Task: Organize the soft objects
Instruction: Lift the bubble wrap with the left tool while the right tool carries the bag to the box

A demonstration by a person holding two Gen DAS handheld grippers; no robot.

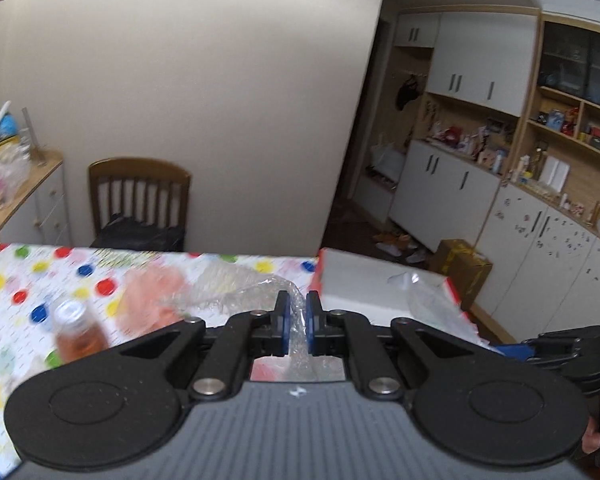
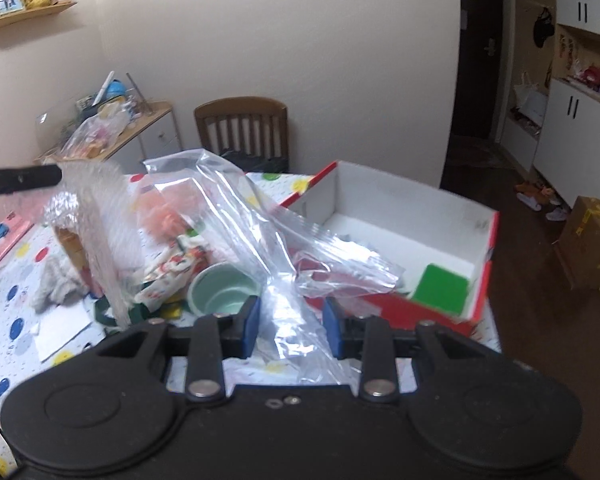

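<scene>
My left gripper is shut on a strip of clear bubble wrap and holds it above the polka-dot table; the wrap also shows in the right wrist view hanging from the left gripper's tip. My right gripper is open, with a clear plastic zip bag lying between its fingers. A white cardboard box with red sides stands at the table's right, with a green pad in it. A grey soft cloth and a patterned fabric lie on the table.
A small bottle of orange liquid stands on the table. A mint green bowl and white paper lie near the bag. A wooden chair stands behind the table. A cluttered side cabinet is at left, a cardboard box on the floor.
</scene>
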